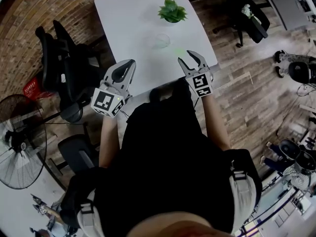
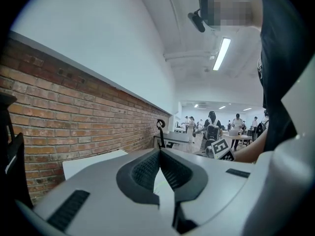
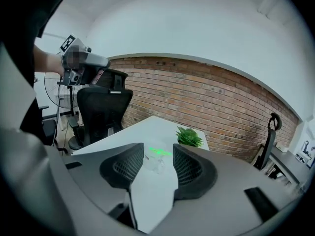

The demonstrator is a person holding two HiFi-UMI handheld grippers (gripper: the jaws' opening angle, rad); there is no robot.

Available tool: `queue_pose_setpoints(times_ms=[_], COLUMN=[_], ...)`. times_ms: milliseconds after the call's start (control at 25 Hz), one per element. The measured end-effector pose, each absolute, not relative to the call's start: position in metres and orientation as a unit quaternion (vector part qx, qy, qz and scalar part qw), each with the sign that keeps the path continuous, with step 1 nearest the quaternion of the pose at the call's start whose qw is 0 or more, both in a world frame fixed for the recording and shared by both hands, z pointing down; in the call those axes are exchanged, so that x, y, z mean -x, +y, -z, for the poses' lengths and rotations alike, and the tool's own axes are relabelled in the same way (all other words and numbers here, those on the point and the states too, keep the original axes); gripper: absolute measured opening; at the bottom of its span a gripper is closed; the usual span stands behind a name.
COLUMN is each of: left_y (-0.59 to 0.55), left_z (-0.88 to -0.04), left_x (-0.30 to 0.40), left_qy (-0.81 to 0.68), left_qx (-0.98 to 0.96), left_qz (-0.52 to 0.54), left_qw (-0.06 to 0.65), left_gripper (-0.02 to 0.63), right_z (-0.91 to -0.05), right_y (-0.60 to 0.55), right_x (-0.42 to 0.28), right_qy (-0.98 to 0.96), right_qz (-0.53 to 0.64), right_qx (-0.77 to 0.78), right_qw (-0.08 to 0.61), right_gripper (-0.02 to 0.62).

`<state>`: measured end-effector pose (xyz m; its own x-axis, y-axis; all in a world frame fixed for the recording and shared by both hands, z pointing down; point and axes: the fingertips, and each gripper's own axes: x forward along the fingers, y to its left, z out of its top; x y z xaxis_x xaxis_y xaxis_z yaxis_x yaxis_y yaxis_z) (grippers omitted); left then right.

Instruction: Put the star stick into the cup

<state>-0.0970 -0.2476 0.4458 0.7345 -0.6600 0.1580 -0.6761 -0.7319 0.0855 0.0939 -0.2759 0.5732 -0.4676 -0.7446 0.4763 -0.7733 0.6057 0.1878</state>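
Note:
A clear plastic cup [image 1: 159, 40] stands on the white table [image 1: 128, 14]. The green star stick [image 1: 178, 52] lies on the table just to the right of the cup, nearer to me. My right gripper [image 1: 186, 58] hovers over the table's near right corner, close to the stick, open with nothing between its jaws. In the right gripper view the stick [image 3: 160, 152] and cup [image 3: 153, 163] show in the gap of the gripper [image 3: 158, 154], farther off. My left gripper [image 1: 129, 64] is at the near edge, tips touching, empty [image 2: 160, 152].
A small potted plant [image 1: 172, 11] stands at the far end of the table beyond the cup. Black office chairs [image 1: 59, 58] stand to the left of the table and a fan [image 1: 19, 147] stands lower left. A brick wall [image 3: 221, 97] runs behind.

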Motion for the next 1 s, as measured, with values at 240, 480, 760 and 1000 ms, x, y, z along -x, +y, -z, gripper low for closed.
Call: queue_pose_setpoints(times_ms=[240,480,760,1000], left_y=[-0.241,-0.235,-0.227,-0.222], left_z=[-0.446,-0.447,-0.448,-0.450], left_x=[0.090,0.086,0.080,0.078], left_qy=[-0.335,-0.315,-0.295,-0.285], left_qx=[-0.938,-0.945,-0.952,-0.955], left_qz=[-0.058,-0.055,-0.054,-0.056], left_qw=[0.065,0.064,0.063,0.064], left_gripper=[0.023,0.023,0.022,0.023], right_z=[-0.572,-0.570,-0.570,-0.570], right_y=[-0.258,-0.236,-0.217,-0.209], right_x=[-0.103,-0.109,-0.115,-0.118], right_qy=[-0.844,-0.836,-0.827,-0.821], right_qz=[-0.032,-0.037,-0.042,-0.044], right_qx=[-0.468,-0.484,-0.497,-0.505], right_qw=[0.261,0.256,0.259,0.262], right_gripper=[0.164,0.005,-0.003,-0.003])
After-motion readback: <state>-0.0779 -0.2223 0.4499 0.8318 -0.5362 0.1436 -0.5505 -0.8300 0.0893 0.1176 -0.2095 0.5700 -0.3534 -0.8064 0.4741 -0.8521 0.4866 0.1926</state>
